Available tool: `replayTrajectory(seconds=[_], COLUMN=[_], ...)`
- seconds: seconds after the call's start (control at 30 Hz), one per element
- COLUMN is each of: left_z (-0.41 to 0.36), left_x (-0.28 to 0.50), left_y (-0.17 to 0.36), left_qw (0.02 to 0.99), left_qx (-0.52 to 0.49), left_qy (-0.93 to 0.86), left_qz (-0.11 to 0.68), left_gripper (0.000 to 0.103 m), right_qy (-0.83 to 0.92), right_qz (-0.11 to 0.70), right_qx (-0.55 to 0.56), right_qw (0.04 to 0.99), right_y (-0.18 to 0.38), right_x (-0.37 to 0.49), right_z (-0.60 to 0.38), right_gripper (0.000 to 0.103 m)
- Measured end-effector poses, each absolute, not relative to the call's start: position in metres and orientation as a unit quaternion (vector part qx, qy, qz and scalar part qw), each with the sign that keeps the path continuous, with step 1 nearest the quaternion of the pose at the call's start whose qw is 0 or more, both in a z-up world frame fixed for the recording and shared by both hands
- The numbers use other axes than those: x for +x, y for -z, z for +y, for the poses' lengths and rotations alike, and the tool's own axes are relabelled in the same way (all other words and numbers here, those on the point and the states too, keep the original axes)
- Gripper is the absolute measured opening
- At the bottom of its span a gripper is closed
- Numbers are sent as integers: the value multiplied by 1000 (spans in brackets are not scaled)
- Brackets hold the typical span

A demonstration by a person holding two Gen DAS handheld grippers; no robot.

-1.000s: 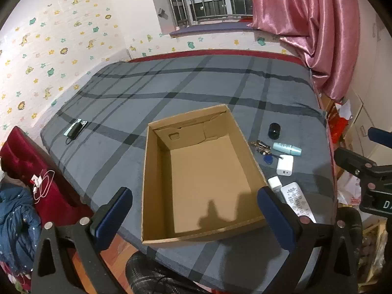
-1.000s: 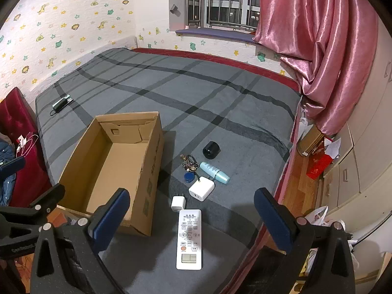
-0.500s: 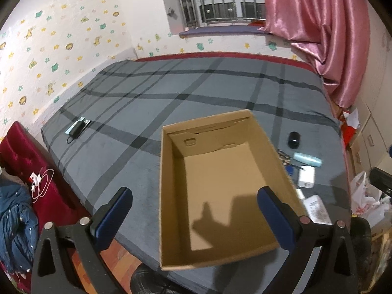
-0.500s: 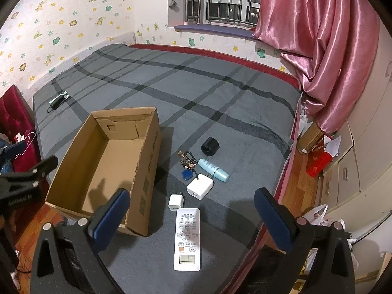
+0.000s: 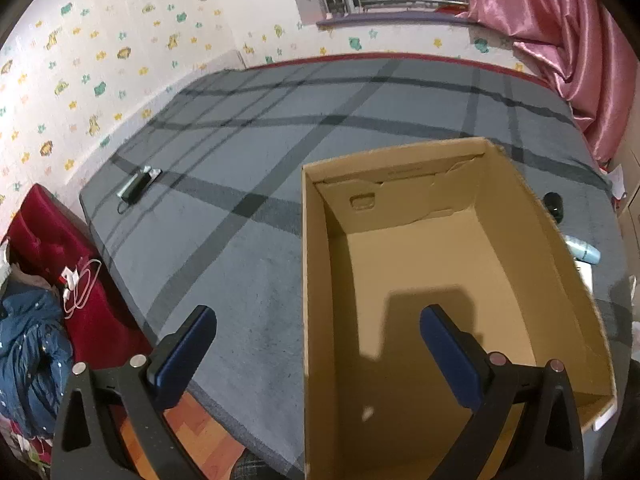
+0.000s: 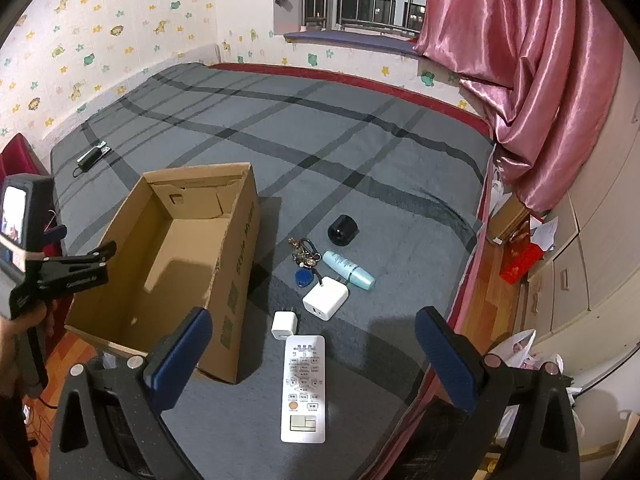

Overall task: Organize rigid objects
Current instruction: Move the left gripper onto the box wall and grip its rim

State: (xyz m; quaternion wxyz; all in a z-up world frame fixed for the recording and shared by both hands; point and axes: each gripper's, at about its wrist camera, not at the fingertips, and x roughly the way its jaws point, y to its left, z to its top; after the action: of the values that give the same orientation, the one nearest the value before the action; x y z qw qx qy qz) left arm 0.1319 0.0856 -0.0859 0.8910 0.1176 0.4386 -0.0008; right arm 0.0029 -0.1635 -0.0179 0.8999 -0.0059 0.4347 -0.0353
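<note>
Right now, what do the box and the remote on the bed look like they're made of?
The box: corrugated cardboard, matte brown, with folded flaps and raw cut edges. The remote: probably hard white plastic, smooth and slightly glossy, with moulded buttons and a small display window.

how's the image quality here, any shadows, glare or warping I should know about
Left wrist view: claw casts a hard shadow on the cardboard box floor; fisheye bends the bed edges. Right wrist view: sharp, glossy highlights on the pink curtain, dark corner vignetting.
</note>
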Motion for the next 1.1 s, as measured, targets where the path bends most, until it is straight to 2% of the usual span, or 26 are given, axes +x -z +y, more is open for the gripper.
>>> replayTrajectory(seconds=[0.37, 0.47, 0.67, 0.73, 0.8, 0.97, 1.1], left_z=[100, 100, 98, 97, 96, 104, 108], left_x=[157, 161, 167, 168, 170, 172, 173], left_y=[116, 119, 128, 131, 136, 139, 141], left_qw=[877, 875, 865, 861, 856, 853, 852], left_qx=[88, 85, 74, 75, 74, 65, 49], left_qy=[2, 5, 17, 21, 25, 18, 24], left_qz=[473, 476, 496, 502, 511, 518, 521], left_gripper=[103, 97, 61, 43, 30, 18, 16], right_qy=[33, 34, 32, 33, 33, 36, 38], right_qz=[440, 439, 440, 440, 441, 443, 443], right_qx=[-6, -4, -5, -5, -6, -7, -8], right_qw=[898, 898, 897, 897, 897, 896, 896], right_y=[23, 24, 24, 24, 25, 28, 30], right_x=[4, 4, 4, 5, 4, 2, 2], right_z=[-163, -163, -164, -164, -165, -165, -166], right_gripper=[103, 103, 103, 103, 103, 103, 103])
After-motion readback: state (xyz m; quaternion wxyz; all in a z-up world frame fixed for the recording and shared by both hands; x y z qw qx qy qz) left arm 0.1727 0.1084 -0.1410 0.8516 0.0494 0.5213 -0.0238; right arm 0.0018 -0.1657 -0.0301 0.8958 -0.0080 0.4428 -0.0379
